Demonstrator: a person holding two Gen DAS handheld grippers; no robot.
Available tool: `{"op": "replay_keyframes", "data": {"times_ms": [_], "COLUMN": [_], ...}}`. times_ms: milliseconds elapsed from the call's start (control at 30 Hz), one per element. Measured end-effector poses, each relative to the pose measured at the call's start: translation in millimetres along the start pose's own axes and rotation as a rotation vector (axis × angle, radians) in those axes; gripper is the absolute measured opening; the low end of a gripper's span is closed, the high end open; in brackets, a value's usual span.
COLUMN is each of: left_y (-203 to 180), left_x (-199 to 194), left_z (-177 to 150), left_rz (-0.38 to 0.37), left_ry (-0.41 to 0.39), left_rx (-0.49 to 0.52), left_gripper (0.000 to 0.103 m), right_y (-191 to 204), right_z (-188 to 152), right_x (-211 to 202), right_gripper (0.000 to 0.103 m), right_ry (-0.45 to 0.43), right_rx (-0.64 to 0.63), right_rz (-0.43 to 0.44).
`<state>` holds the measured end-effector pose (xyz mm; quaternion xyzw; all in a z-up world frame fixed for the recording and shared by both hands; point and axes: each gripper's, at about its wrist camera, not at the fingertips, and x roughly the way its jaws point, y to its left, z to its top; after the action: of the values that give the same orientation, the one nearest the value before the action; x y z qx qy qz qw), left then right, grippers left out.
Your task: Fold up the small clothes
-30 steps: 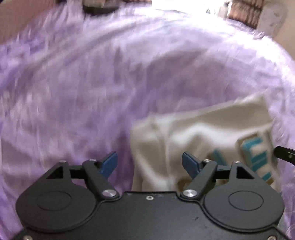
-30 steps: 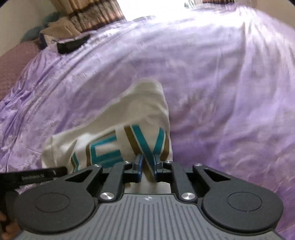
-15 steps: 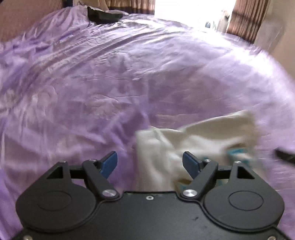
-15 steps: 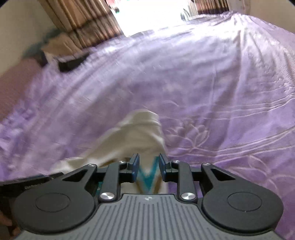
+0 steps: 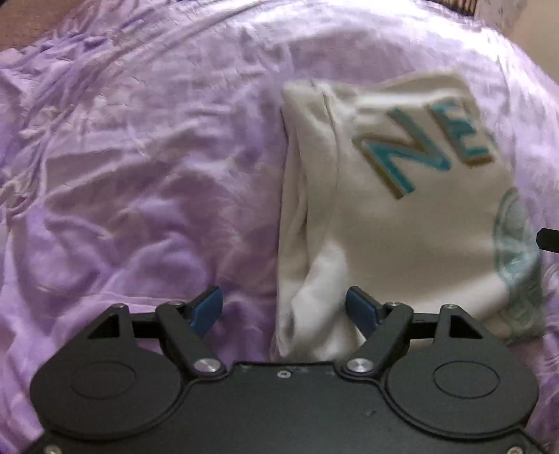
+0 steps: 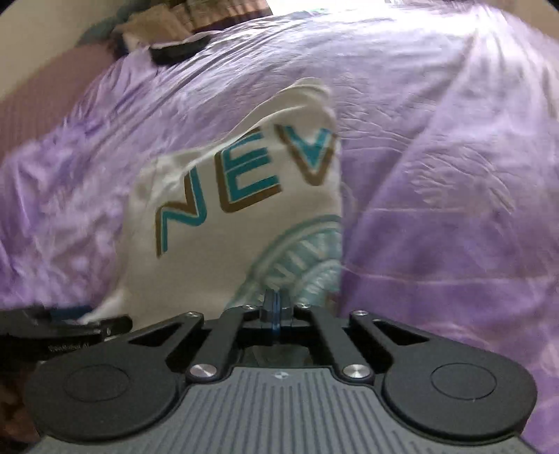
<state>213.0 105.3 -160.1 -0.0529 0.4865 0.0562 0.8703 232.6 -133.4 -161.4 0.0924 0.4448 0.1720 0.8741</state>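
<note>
A small white shirt (image 5: 401, 223) with teal letters and a round teal print lies folded on the purple bedspread (image 5: 139, 174). In the left wrist view my left gripper (image 5: 284, 309) is open, its blue pads either side of the shirt's near left corner. In the right wrist view the shirt (image 6: 227, 237) lies ahead and to the left. My right gripper (image 6: 271, 310) is shut, its blue pads pressed together at the shirt's near edge; whether cloth is pinched between them is hidden. The left gripper (image 6: 70, 323) shows at the lower left.
A dark flat object (image 6: 178, 50) lies far back on the bed beside folded cloth and curtains (image 6: 157, 24). A brownish surface (image 6: 35, 87) borders the bed on the left. Bedspread (image 6: 454, 174) stretches to the right.
The shirt has gone from bunched and lifted to flat with its letters facing up. The right gripper's pads have closed from slightly parted. Both cameras now look down closer to the shirt.
</note>
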Motion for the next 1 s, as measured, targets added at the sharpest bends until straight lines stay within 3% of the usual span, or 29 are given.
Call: {"op": "replay_keyframes", "data": {"times_ms": [33, 100, 200, 233, 267, 333, 367, 433, 467, 500, 533, 567, 633, 800, 933, 1000], "left_y": [-3, -15, -38, -41, -38, -32, -29, -16, -9, 0, 5, 7, 0, -24, -25, -17], "left_x": [-9, -16, 22, 33, 31, 21, 15, 4, 4, 3, 3, -1, -6, 1, -1, 4], "left_z": [1, 1, -7, -15, -19, -21, -21, -20, -17, -14, -11, -9, -7, -21, -27, -23], "left_rz": [-0.004, -0.028, 0.055, 0.068, 0.051, 0.057, 0.080, 0.112, 0.113, 0.099, 0.082, 0.072, 0.069, 0.127, 0.129, 0.125], "left_ry": [-0.029, -0.065, 0.066, 0.064, 0.037, 0.032, 0.032, 0.019, 0.020, 0.027, 0.035, 0.040, 0.033, 0.041, 0.035, 0.039], "left_rx": [-0.003, 0.012, 0.141, 0.181, 0.178, 0.170, 0.179, 0.190, 0.177, 0.151, 0.123, 0.106, 0.118, 0.225, 0.240, 0.226], "left_gripper": [0.080, 0.080, 0.083, 0.084, 0.083, 0.083, 0.083, 0.083, 0.083, 0.083, 0.083, 0.081, 0.080, 0.080, 0.082, 0.082], "right_y": [6, 17, 30, 31, 30, 17, 9, -2, -3, -3, 1, 0, -3, -8, 14, 20], "right_z": [-4, -7, -16, -25, -31, -43, -48, -49, -47, -47, -46, -47, -45, -41, -54, -60], "right_x": [-12, -20, -8, 2, 14, 21, 15, 0, -4, -9, -12, -17, -23, -23, -16, -17], "right_gripper": [0.024, 0.032, 0.037, 0.037, 0.036, 0.005, 0.001, 0.004, 0.018, 0.049, 0.057, 0.056, 0.056, 0.049, 0.050, 0.052], "right_ry": [-0.035, -0.074, -0.014, 0.037, 0.077, 0.097, 0.083, 0.079, 0.082, 0.066, 0.037, 0.010, 0.008, 0.031, 0.009, 0.017], "right_rx": [-0.022, -0.074, -0.088, -0.107, -0.130, -0.150, -0.144, -0.111, -0.109, -0.135, -0.166, -0.196, -0.177, -0.045, -0.201, -0.280], "right_rz": [-0.013, 0.010, 0.052, 0.018, -0.045, -0.107, -0.108, -0.097, -0.146, -0.223, -0.261, -0.277, -0.251, -0.012, -0.058, -0.032]}}
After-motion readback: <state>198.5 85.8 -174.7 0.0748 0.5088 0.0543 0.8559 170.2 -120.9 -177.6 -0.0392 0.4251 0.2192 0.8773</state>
